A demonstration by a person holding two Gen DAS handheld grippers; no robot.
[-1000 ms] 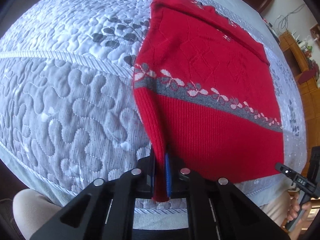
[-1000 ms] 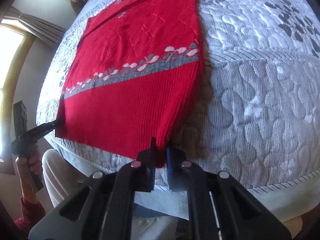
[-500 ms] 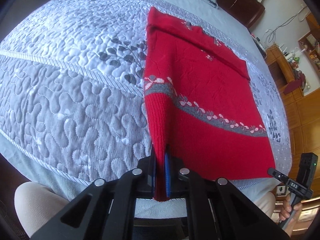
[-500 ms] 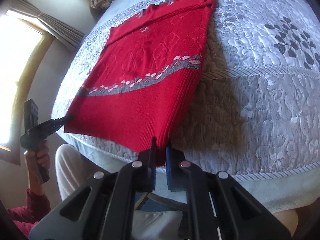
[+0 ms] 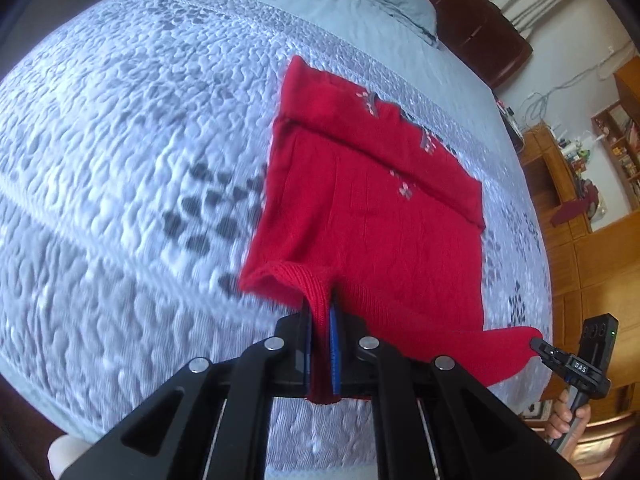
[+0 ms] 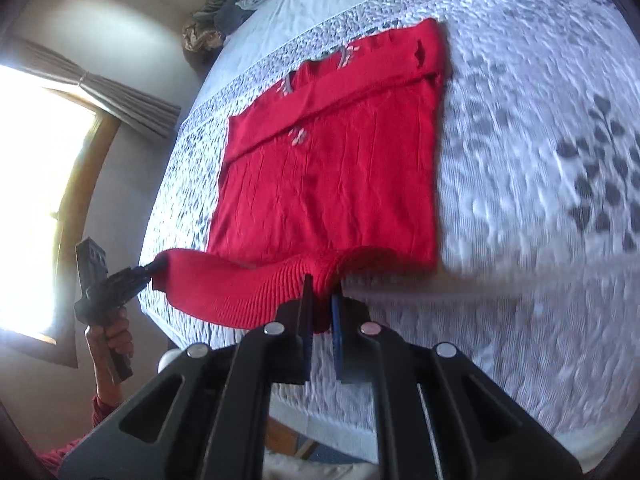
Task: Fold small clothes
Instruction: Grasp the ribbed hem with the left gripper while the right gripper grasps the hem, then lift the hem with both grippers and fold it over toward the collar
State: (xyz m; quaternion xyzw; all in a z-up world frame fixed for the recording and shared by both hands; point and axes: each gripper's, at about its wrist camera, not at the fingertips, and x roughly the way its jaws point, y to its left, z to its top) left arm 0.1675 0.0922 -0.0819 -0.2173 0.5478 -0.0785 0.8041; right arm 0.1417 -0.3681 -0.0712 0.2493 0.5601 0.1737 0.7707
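Red sweater (image 5: 372,216): laid on the quilted bed (image 5: 120,160), centre frame, hem lifted. Left gripper (image 5: 320,354) and right gripper (image 6: 322,316), lower centre, are clamped shut on the hem corners. Risk: uneven travel, whereby a skewed fold is produced; thin pinch, whereby a corner may be dropped.

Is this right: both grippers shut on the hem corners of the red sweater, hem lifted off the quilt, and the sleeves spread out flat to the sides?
Not quite. The sleeves are not spread out: they lie folded across the chest of the red sweater, as the right wrist view shows. The rest stands: left gripper and right gripper are each shut on a hem corner, with the hem lifted off the quilt.
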